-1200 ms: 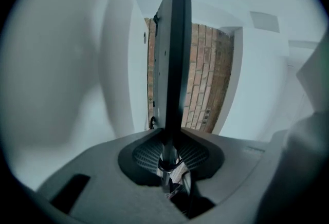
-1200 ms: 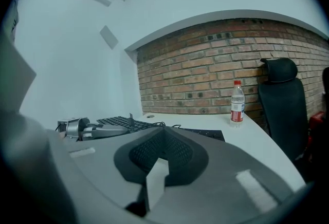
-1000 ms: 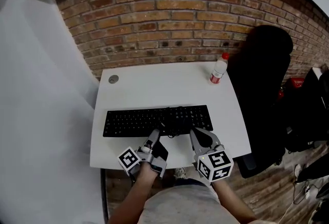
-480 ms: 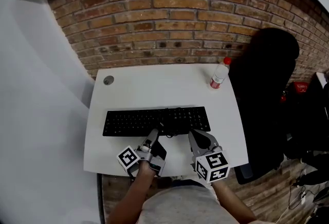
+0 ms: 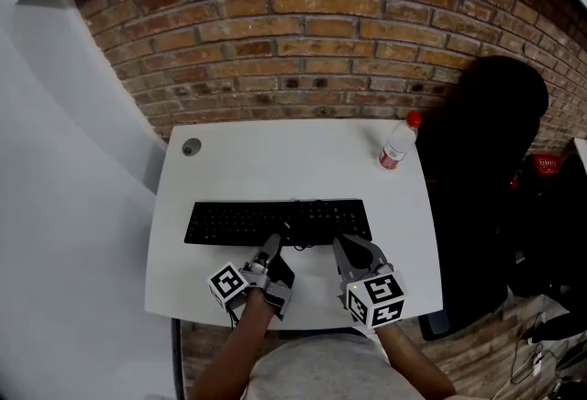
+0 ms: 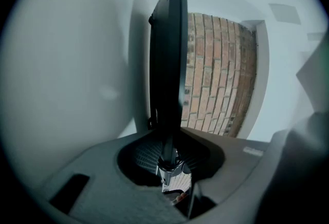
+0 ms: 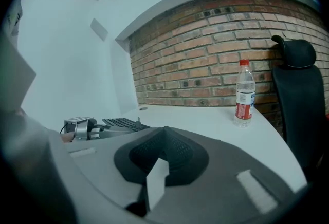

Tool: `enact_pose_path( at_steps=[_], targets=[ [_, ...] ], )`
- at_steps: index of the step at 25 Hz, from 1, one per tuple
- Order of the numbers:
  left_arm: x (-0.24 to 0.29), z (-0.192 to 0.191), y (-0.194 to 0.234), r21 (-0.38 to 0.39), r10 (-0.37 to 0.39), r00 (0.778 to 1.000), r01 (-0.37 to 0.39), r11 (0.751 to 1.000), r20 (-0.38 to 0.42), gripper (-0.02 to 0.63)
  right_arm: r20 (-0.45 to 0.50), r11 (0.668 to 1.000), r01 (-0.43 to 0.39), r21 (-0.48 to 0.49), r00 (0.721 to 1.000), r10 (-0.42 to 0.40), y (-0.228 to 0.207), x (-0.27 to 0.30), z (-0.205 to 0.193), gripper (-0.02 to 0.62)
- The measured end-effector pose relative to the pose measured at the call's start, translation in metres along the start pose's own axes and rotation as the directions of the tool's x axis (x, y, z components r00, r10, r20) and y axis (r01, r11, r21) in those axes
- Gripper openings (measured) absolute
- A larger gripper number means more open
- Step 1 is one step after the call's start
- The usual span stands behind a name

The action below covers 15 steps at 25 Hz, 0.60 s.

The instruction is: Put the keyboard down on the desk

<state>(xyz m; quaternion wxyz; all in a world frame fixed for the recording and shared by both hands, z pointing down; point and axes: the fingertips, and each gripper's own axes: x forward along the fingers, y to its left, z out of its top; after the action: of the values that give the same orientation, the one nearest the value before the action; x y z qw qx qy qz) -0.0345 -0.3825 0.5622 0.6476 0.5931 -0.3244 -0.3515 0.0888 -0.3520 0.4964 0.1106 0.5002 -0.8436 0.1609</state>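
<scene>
A black keyboard (image 5: 278, 221) lies lengthwise across the white desk (image 5: 284, 160), near its front edge. My left gripper (image 5: 271, 248) is shut on the middle of the keyboard's front edge. The left gripper view shows the keyboard (image 6: 167, 63) edge-on, with the left gripper (image 6: 167, 159) pinching its thin rim. Whether the keyboard rests fully on the desk I cannot tell. My right gripper (image 5: 349, 250) hovers just in front of the keyboard's right part, shut and holding nothing. From the right gripper (image 7: 162, 151) view, the keyboard (image 7: 121, 124) and left gripper (image 7: 136, 126) appear at the left.
A plastic water bottle (image 5: 397, 143) with a red cap stands at the desk's back right corner, and appears again as the bottle (image 7: 245, 92). A black office chair (image 5: 486, 160) is right of the desk. A round grommet (image 5: 191, 148) sits at the back left. A brick wall runs behind.
The head view has shifted slightly. The keyboard and both grippers keep the same places on the desk.
</scene>
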Motion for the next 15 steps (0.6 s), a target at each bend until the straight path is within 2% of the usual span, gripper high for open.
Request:
enact_pose_path(
  at_steps=[8, 15],
  targets=[
    [0.006, 0.003, 0.003, -0.018, 0.017, 1.0, -0.016, 1.0, 0.007, 0.084, -0.025, 0.998, -0.056, -0.019, 0.998, 0.055, -0.002, 0.019, 0.002, 0.006],
    [0.005, 0.004, 0.008, -0.01, 0.046, 0.998, -0.045, 0.999, 0.041, 0.078, -0.039, 0.998, -0.057, -0.037, 0.998, 0.056, -0.003, 0.025, -0.004, 0.006]
  ],
)
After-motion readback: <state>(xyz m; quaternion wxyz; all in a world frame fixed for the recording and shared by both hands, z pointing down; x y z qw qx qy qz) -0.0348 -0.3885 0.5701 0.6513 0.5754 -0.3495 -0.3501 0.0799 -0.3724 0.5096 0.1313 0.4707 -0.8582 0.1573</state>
